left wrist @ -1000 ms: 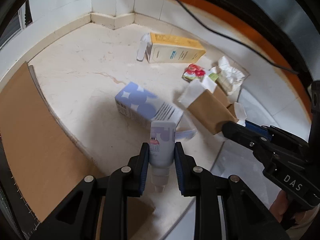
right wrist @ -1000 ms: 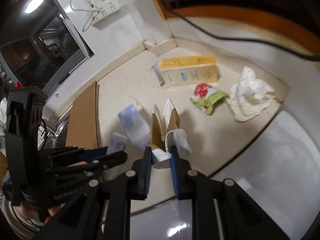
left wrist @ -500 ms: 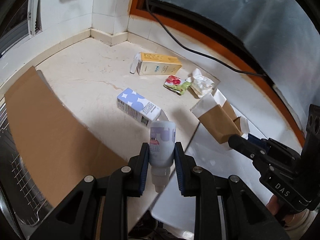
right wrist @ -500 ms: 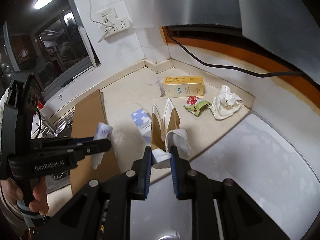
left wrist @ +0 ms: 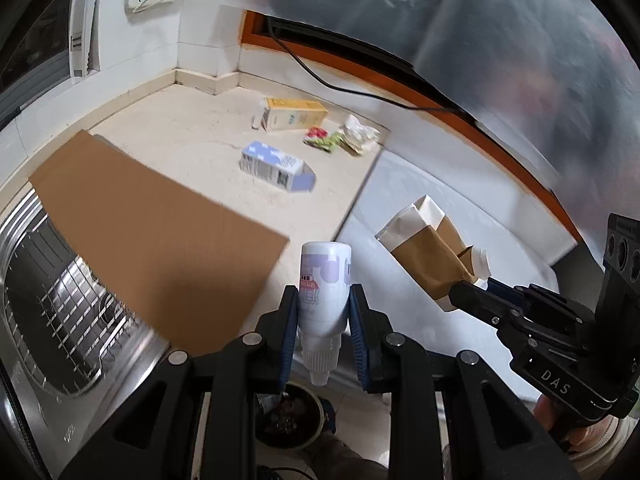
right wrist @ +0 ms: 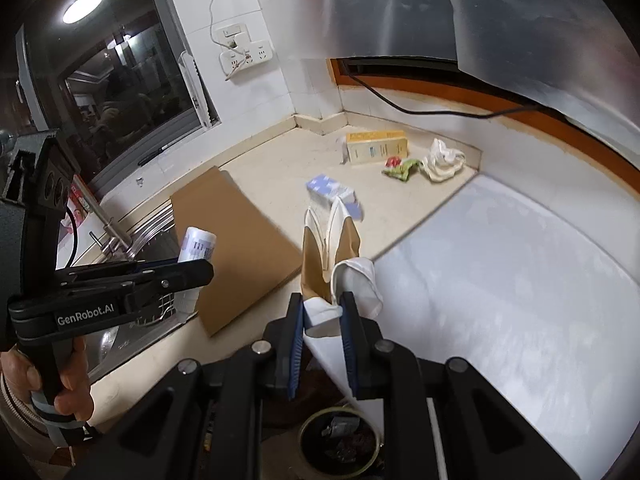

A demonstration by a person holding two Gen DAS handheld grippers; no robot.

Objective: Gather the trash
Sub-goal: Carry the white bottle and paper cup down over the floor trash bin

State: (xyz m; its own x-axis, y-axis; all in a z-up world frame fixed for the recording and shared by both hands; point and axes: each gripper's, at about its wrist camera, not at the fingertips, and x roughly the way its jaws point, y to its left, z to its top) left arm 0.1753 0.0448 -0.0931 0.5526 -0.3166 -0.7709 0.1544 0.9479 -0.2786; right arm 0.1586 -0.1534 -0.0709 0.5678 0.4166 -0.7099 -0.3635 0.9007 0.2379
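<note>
The cream stone counter (left wrist: pixel 192 136) runs back into a tiled corner, and a white slab (right wrist: pixel 500 264) lies along its right side. A flat sheet of brown cardboard (left wrist: pixel 152 240) rests at the counter's left edge, partly over the steel sink (left wrist: pixel 52 312). Down past the front edge, on the floor, I see a round trash bin (right wrist: pixel 340 444) with scraps in it.

Toward the back corner a yellow carton (left wrist: pixel 294 113) lies on its side. Just right of it are a red and green wrapper (left wrist: pixel 320 138) and a crumpled white tissue (left wrist: pixel 360 136). A blue and white milk carton (left wrist: pixel 276 166) lies nearer the middle.

My right tongs (right wrist: pixel 320 320) are clenched on a brown and white paper bag (right wrist: pixel 332 252), raised over the front edge. My left tongs (left wrist: pixel 324 312) grip a small white bottle (left wrist: pixel 325 280), cap towards me, also off the counter.
</note>
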